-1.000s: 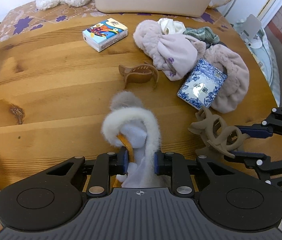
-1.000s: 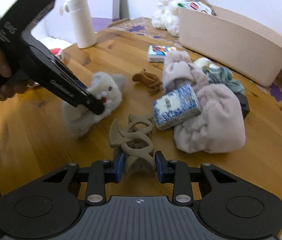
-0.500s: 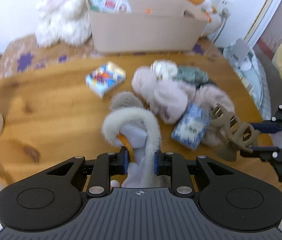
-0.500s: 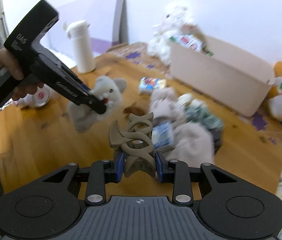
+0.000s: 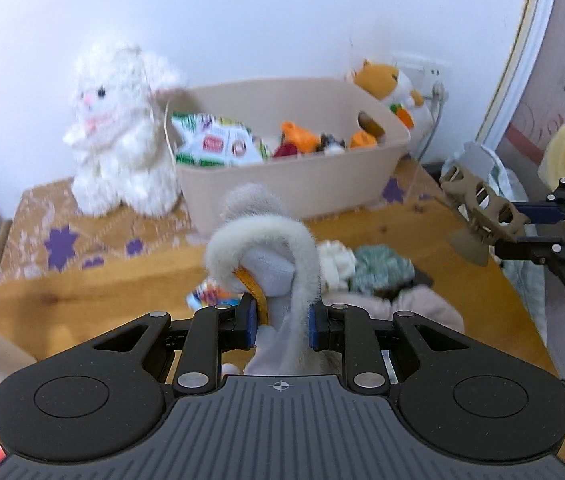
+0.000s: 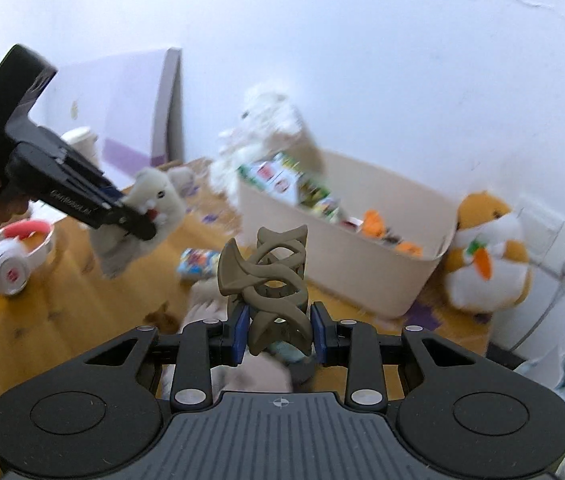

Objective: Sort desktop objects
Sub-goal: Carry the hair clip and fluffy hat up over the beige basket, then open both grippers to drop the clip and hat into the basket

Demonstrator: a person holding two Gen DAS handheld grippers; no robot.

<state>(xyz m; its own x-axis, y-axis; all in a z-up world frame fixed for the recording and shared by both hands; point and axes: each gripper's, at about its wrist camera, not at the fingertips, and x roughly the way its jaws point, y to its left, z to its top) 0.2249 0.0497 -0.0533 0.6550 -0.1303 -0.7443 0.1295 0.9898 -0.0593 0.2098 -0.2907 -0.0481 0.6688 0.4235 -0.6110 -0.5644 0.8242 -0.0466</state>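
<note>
My left gripper (image 5: 280, 326) is shut on a grey plush toy (image 5: 266, 248) and holds it in the air above the wooden table (image 5: 82, 300); the toy also shows in the right wrist view (image 6: 142, 216). My right gripper (image 6: 280, 330) is shut on a taupe hair claw clip (image 6: 270, 276), also lifted; the clip shows at the right of the left wrist view (image 5: 478, 208). A beige storage bin (image 5: 294, 184) with packets and small toys stands at the back of the table, also in the right wrist view (image 6: 362, 280).
A white plush rabbit (image 5: 118, 128) stands left of the bin, an orange hamster plush (image 6: 486, 252) to its right. Fluffy slippers and cloth items (image 5: 370, 272) and a small card box (image 6: 198, 262) lie on the table. White-pink headphones (image 6: 6, 256) lie at the left.
Both grippers have risen and tilted up toward the bin, carrying the plush toy and the claw clip. The bin's inside has come into view.
</note>
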